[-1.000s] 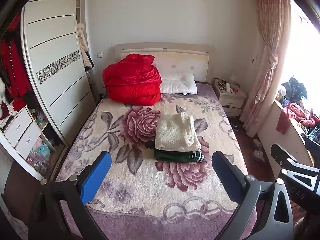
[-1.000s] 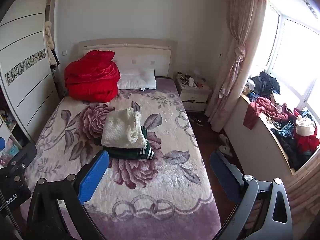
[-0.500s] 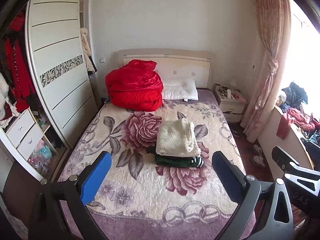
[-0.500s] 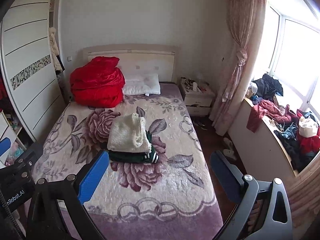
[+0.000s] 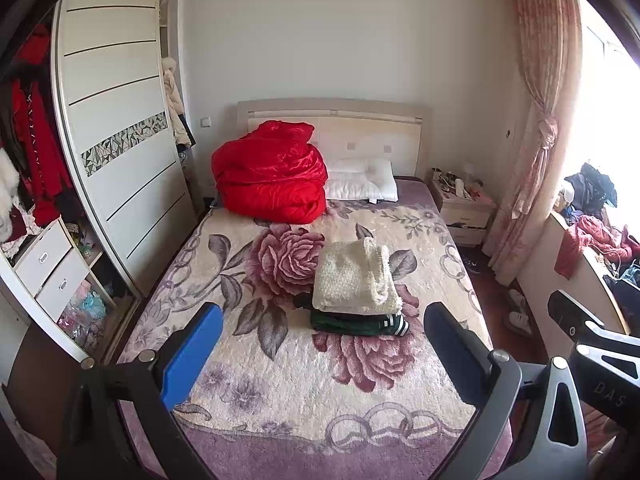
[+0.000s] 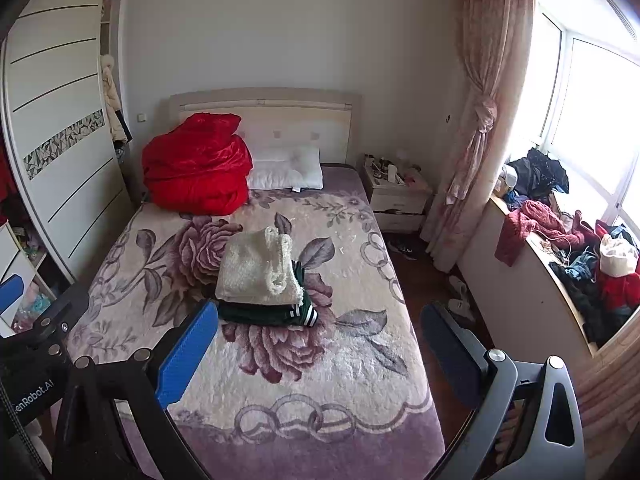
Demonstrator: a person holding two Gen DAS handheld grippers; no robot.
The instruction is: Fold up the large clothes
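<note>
A folded cream knit garment [image 5: 354,278] [image 6: 256,270] lies on top of a folded dark green garment [image 5: 356,324] [image 6: 264,314] with white stripes, in the middle of the bed [image 5: 280,380] [image 6: 320,380] with its rose-patterned cover. My left gripper [image 5: 320,352] hovers open above the foot of the bed, well short of the stack, with nothing between its fingers. My right gripper [image 6: 316,352] is open too and holds nothing, just to the right of the left one.
A bundled red quilt [image 5: 270,176] and a white pillow [image 5: 362,180] lie at the headboard. A wardrobe [image 5: 116,148] stands left of the bed. A nightstand [image 6: 398,198], a tied curtain [image 6: 476,132] and a window ledge piled with clothes [image 6: 580,264] are on the right.
Both grippers have drawn back and upward from the bed, so the stack looks smaller and farther. The folded clothes have not moved. Both grippers stay open.
</note>
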